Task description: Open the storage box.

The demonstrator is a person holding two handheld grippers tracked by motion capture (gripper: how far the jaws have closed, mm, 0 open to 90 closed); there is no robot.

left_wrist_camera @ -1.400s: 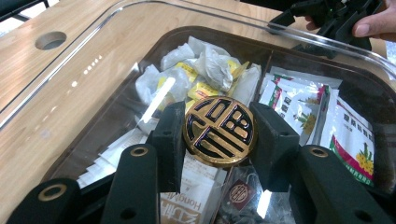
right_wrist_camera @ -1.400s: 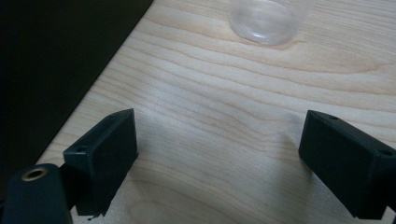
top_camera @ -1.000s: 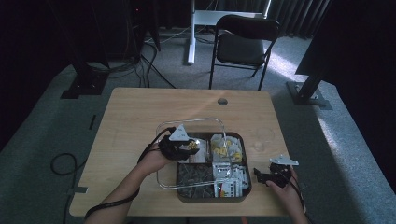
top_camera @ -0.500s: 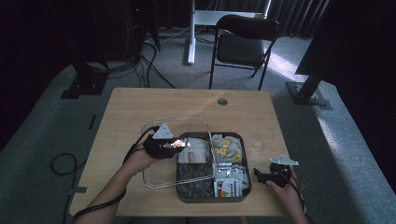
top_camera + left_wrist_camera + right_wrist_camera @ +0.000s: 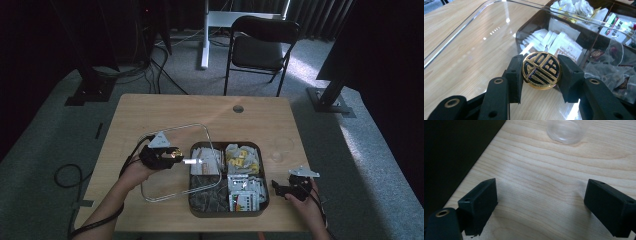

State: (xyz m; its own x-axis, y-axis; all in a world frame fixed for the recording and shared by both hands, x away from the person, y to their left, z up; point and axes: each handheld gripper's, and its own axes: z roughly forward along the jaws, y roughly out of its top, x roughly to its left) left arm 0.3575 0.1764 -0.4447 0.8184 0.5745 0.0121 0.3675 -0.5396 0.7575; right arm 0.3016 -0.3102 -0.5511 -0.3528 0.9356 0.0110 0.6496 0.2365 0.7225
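A clear rounded-rectangle lid point(image 5: 165, 187) with a round gold knob point(image 5: 541, 70) hangs tilted over the table, and its right edge still overlaps the left side of the black compartment tray point(image 5: 225, 213). My left gripper point(image 5: 170, 154) is shut on the knob, one pad on each side of it point(image 5: 541, 75). Through the lid point(image 5: 486, 37) I see the wood and the white sachets point(image 5: 556, 42) in the tray. My right gripper point(image 5: 278, 187) rests on the table right of the tray, open and empty point(image 5: 541, 202).
The tray's compartments hold white sachets, yellow-and-white packets point(image 5: 241, 157), boxed packets point(image 5: 245, 192) and dark wrapped items point(image 5: 210, 200). A small clear round cup point(image 5: 565, 131) sits on the wood beyond the right gripper. The table's right edge lies close to that gripper.
My left gripper has carried the lid to the left, off most of the tray. The right gripper has stayed where it was.
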